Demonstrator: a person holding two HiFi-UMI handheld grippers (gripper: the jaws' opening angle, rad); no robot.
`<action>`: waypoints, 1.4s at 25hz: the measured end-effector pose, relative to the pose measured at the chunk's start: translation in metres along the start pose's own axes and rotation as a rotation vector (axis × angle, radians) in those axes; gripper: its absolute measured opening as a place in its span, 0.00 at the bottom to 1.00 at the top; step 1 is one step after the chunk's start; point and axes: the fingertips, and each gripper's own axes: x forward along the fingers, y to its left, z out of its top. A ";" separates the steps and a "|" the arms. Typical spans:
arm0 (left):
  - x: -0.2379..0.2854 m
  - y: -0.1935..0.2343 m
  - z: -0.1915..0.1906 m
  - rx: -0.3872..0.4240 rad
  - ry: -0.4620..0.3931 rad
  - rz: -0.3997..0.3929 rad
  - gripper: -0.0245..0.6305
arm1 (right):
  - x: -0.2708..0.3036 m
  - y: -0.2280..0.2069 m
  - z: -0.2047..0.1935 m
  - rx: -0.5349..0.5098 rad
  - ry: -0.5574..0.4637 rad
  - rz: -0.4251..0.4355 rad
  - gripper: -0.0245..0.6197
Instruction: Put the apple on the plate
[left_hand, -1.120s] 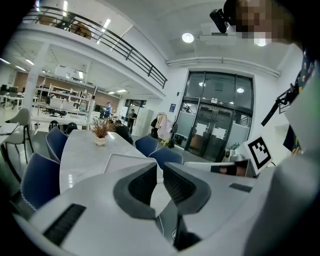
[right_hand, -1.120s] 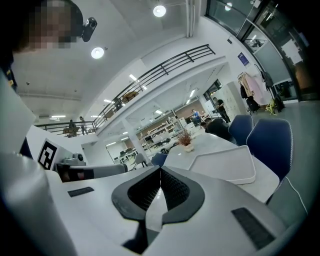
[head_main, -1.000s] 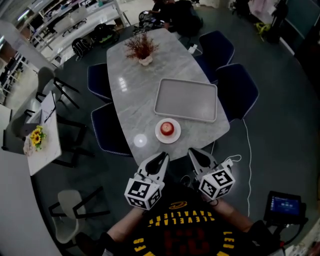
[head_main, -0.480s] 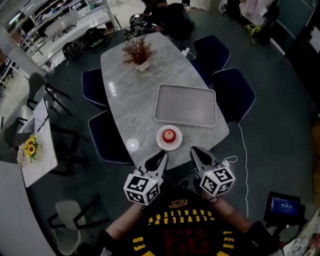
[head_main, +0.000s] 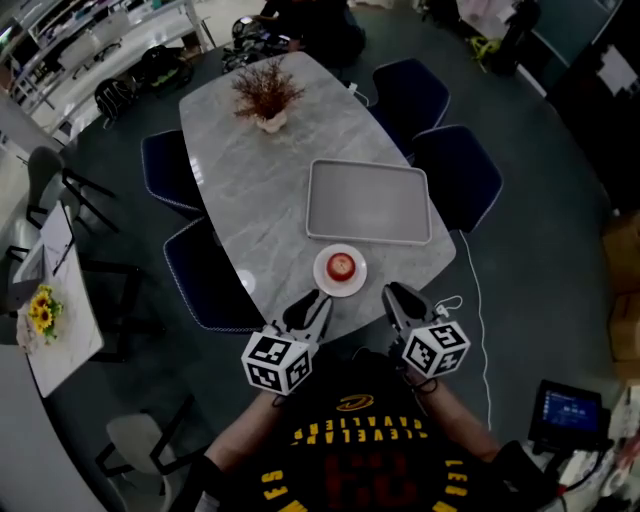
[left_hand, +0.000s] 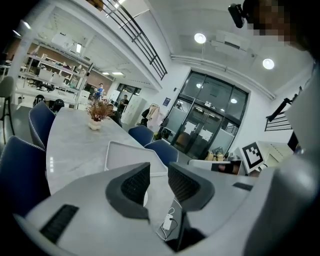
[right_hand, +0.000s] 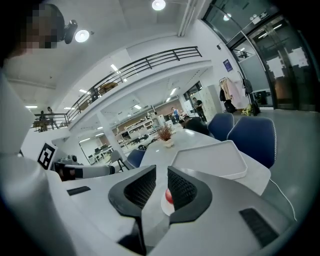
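A red apple sits on a small white plate near the front edge of the grey marble table. Both grippers hover just short of that edge, off the table. My left gripper is at the plate's lower left; its jaws have just been opening and nothing is between them. At the plate's lower right, my right gripper is open and empty. The right gripper view shows the apple further ahead, through the gap between the jaws.
A grey tray lies behind the plate. A pot of dried flowers stands at the far end. Dark blue chairs ring the table. A white cable trails on the floor at the right.
Both grippers have drawn closer to the table's front edge and the plate, and sit lower. The apple has stayed on the plate.
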 end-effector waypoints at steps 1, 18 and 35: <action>0.004 0.005 -0.002 -0.003 0.016 -0.004 0.19 | 0.003 -0.004 -0.001 -0.002 0.002 -0.014 0.15; 0.071 0.097 -0.071 -0.171 0.261 0.122 0.20 | 0.061 -0.085 -0.069 0.037 0.189 -0.073 0.15; 0.105 0.148 -0.155 -0.335 0.438 0.213 0.20 | 0.097 -0.118 -0.155 0.254 0.428 -0.091 0.15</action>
